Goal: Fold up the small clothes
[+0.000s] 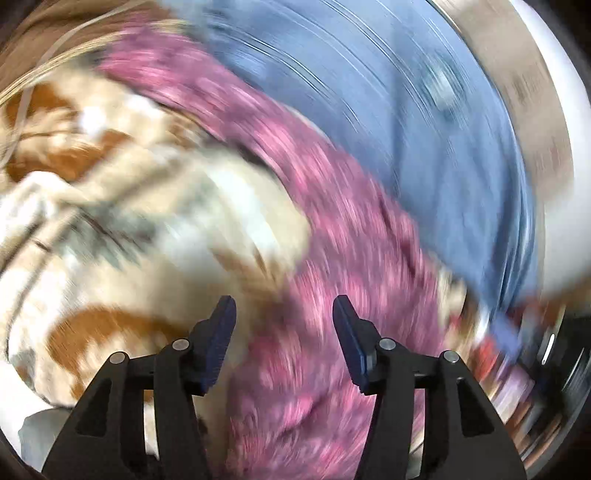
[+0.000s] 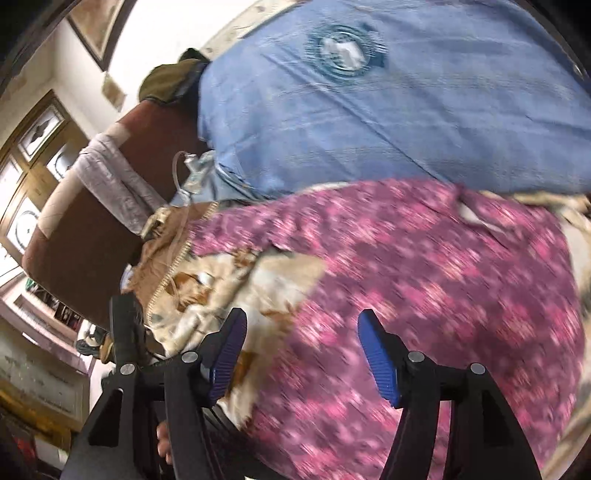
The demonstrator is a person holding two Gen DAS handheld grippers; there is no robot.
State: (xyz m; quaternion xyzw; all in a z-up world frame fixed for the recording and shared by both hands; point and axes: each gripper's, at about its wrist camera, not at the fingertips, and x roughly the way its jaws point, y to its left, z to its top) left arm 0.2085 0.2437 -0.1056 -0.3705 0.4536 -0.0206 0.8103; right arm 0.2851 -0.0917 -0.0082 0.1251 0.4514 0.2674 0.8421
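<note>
A pink-and-purple floral garment [image 2: 424, 295] lies spread and rumpled in the middle of the pile. A blue garment [image 2: 388, 110] with a round dark emblem lies just beyond it, touching its far edge. A cream cloth with orange patches [image 1: 122, 221] lies crumpled beside the floral one.

Pink floral garment [image 1: 332, 229] motion-blurred; blue cloth [image 1: 424, 122] streaked, edges cropped.

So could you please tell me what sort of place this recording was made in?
Probably a lived-in home: a brown padded chair, panelled wooden windows and a framed picture stand behind the piled clothes.
</note>
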